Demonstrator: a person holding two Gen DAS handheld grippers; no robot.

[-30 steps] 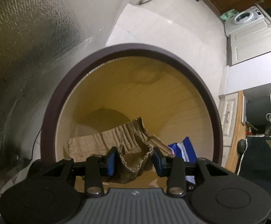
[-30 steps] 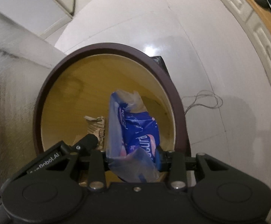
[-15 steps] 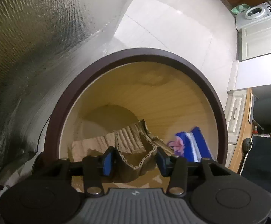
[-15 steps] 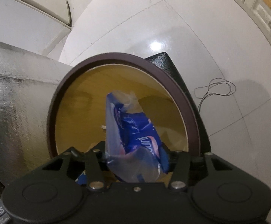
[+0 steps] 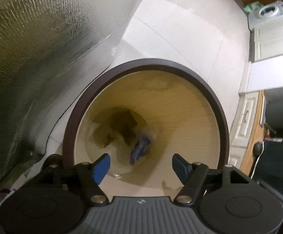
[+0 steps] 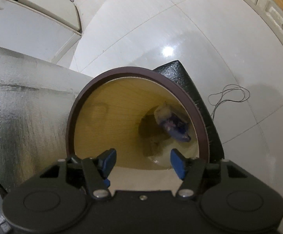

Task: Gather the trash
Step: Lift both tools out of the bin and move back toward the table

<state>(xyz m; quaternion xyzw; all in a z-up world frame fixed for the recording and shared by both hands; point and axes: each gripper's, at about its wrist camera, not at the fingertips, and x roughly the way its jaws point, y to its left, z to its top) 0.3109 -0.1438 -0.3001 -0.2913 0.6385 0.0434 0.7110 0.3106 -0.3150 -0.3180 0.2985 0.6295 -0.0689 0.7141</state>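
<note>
**Both grippers empty above the bin**

The left gripper (image 5: 139, 162) hangs over the mouth of the round bin (image 5: 74, 128), its blue fingers (image 5: 102, 165) spreading apart with nothing between them. The right gripper (image 6: 142, 160) points down into the same bin (image 6: 71, 124), its fingers (image 6: 177, 162) also widening and bare. Deep inside the bin, near its bottom, lies the blue plastic wrapper (image 6: 173, 125), blurred in both views. Beside the wrapper in the bin is a dark brown shape (image 5: 120, 125), probably the cardboard scrap, though the blur makes that uncertain. A silver foil-like sheet (image 5: 34, 62) stands against the bin's outer wall; a thin cable (image 6: 229, 95) lies on the white floor (image 6: 180, 25) beyond the bin.
</note>
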